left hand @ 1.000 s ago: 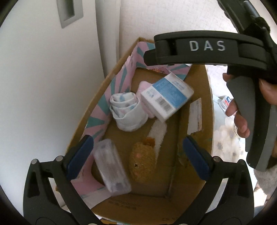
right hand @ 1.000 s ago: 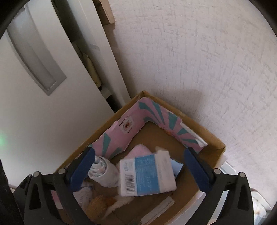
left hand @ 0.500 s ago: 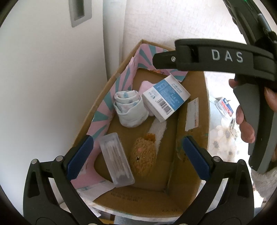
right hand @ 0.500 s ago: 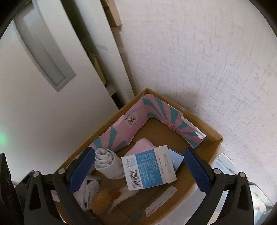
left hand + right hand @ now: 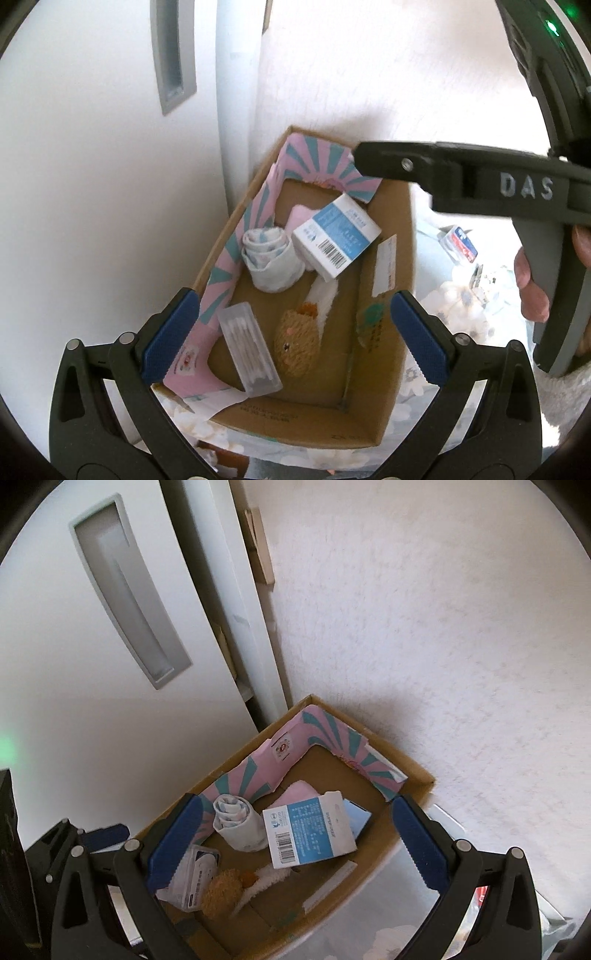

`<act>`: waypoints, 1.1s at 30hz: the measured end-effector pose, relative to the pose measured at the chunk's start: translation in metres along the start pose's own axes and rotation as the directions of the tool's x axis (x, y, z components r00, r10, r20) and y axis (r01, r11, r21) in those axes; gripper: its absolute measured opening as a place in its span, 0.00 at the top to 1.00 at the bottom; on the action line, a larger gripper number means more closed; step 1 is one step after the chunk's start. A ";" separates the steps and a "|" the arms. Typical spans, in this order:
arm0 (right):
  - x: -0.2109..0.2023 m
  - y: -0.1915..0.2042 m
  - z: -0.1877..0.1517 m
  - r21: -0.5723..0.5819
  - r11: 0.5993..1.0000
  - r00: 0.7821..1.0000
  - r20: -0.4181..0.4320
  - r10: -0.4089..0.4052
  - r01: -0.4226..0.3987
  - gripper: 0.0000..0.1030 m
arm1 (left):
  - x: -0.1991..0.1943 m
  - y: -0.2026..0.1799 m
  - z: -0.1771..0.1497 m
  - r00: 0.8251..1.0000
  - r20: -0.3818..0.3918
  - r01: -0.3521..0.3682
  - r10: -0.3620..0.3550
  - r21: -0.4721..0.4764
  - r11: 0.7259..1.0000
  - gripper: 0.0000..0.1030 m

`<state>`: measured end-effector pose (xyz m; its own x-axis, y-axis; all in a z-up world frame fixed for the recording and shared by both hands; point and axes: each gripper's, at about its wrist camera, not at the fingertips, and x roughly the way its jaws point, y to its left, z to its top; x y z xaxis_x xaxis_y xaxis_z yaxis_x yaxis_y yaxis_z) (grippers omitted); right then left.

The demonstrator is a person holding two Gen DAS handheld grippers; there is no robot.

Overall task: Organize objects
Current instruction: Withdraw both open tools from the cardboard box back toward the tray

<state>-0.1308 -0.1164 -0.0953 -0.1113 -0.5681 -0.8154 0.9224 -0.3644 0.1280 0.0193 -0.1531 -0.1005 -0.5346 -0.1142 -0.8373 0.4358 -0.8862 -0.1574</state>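
Both our claws, left claw [image 5: 295,339] and right claw [image 5: 293,843], hang spread and empty above the cardboard box [image 5: 369,417]. Inside lies the blue-white carton [image 5: 338,236]: light and stiff, we judge; best taken across its narrow sides.

Below the spread left gripper [image 5: 295,343] the cardboard box [image 5: 402,229] stood open-topped, hemmed by door [image 5: 92,184] and wall [image 5: 369,74].
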 end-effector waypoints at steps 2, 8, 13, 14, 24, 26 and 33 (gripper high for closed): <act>-0.005 -0.003 0.001 0.007 1.000 1.000 0.009 -0.001 0.001 0.01 | -0.013 -0.001 0.004 1.000 0.010 0.027 -0.027 0.010 1.000 0.00; -0.070 -0.016 0.000 0.036 0.999 0.997 0.070 -0.032 0.030 0.01 | -0.037 -0.015 0.018 0.997 0.073 0.037 -0.041 0.056 0.998 0.00; -0.114 -0.036 -0.009 0.068 0.996 0.989 0.126 -0.072 0.064 0.01 | -0.049 -0.033 0.031 0.992 0.112 0.050 -0.061 0.100 0.994 0.00; -0.118 -0.039 -0.011 0.073 0.995 0.988 0.131 -0.079 0.069 0.01 | -0.048 -0.037 0.033 0.991 0.117 0.056 -0.068 0.106 0.993 0.00; -0.166 -0.089 -0.049 0.154 0.974 0.968 0.160 -0.192 0.168 0.01 | -0.048 -0.087 0.047 0.979 0.119 0.141 -0.165 0.184 0.973 0.00; -0.174 -0.101 -0.058 0.172 0.968 0.965 0.159 -0.210 0.182 0.01 | -0.043 -0.100 0.048 0.978 0.108 0.152 -0.176 0.198 0.968 0.00; -0.196 -0.144 -0.102 0.252 0.947 0.956 0.159 -0.245 0.200 0.01 | -0.026 -0.142 0.048 0.975 0.066 0.190 -0.212 0.246 0.950 0.00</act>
<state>-0.2039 0.1221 -0.0117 -0.3912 -0.5718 -0.7211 0.7579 -0.6447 0.1000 -0.0640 -0.0456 -0.0313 -0.6617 0.0463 -0.7483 0.1346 -0.9745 -0.1793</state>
